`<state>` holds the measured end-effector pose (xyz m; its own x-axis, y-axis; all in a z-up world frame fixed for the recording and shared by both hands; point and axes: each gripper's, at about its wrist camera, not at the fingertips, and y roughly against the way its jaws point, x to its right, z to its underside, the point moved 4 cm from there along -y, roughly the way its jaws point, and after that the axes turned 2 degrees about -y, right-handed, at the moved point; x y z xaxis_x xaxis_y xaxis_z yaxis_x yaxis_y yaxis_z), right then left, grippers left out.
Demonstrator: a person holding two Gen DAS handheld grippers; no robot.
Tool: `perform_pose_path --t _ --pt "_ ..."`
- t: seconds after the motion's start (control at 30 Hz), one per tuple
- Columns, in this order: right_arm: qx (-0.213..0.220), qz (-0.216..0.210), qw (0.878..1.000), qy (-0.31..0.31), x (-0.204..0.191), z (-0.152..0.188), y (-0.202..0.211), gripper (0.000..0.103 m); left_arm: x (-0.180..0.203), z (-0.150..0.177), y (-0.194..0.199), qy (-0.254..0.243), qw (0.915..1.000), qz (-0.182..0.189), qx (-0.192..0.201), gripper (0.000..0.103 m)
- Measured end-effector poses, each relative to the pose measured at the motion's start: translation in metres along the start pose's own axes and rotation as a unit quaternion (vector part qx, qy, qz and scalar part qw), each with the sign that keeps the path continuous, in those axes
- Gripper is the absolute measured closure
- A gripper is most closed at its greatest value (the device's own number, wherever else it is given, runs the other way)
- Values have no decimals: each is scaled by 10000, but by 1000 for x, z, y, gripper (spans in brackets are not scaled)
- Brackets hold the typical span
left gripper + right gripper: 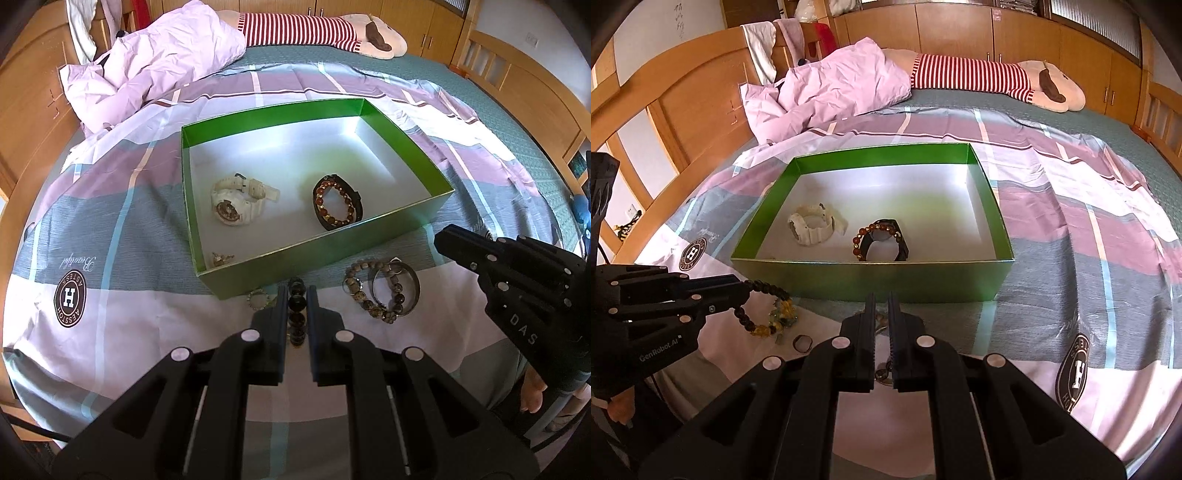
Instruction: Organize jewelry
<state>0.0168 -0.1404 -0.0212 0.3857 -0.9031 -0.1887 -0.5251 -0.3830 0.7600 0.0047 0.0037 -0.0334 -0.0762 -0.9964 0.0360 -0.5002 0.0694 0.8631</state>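
Left gripper (296,295) clamped on dark bead bracelet (297,314), just short of green box (314,254) on bed. Right gripper (882,299) closed, empty, over loose bracelets (380,291). Step: carrying bracelet in. Next: clear near wall, release beside white watch (236,199).

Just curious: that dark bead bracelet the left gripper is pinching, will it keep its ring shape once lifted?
Probably not. The dark bead bracelet already droops in a loose loop from the left gripper, so it looks floppy. Its round, glossy beads may slip or swing. It seems light.
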Motion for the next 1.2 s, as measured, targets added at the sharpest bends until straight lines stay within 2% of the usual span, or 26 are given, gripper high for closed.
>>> perform_pose_path --t 0.27,0.4,0.5,0.57,0.63,0.7,0.77,0.8,0.87,0.9,1.0,1.1,1.2 --pt "-30 189 9995 -261 15 -2 2 96 -25 -5 7 368 9993 42 64 93" --pt "-311 402 9978 -431 27 4 -8 96 -29 -5 6 414 9991 11 45 93" --pt "-831 461 9949 -331 29 16 -27 95 -27 -5 3 387 9992 3 13 93" --pt "-1142 576 9916 -200 27 28 -43 86 -24 -4 1 352 9994 1 -17 93" --pt "-1287 620 9896 -139 25 36 -53 85 -21 -3 -2 302 9995 9 -49 93" --pt "-1235 432 9912 -178 20 36 -52 84 -19 -3 -2 271 9996 18 -52 93" --pt "-1106 163 9936 -143 10 33 -48 68 -18 -3 -3 252 9997 24 -52 93" --pt "-1052 115 9944 -86 5 33 -47 53 -18 -3 -3 243 9997 17 -57 93" --pt "-1015 165 9947 46 -3 34 -50 51 -17 -2 -4 238 9997 12 -74 93" --pt "-1075 190 9940 122 -6 36 -54 52 -16 -1 -5 227 9997 13 -86 93" --pt "-1371 184 9900 271 -15 44 -70 93 -15 0 -5 193 9998 19 -98 93" --pt "-1439 123 9891 294 -20 47 -75 102 -15 0 -5 207 9997 19 -90 93" --pt "-1231 113 9916 386 -24 41 -65 103 -16 -1 -3 229 9997 32 -64 93"
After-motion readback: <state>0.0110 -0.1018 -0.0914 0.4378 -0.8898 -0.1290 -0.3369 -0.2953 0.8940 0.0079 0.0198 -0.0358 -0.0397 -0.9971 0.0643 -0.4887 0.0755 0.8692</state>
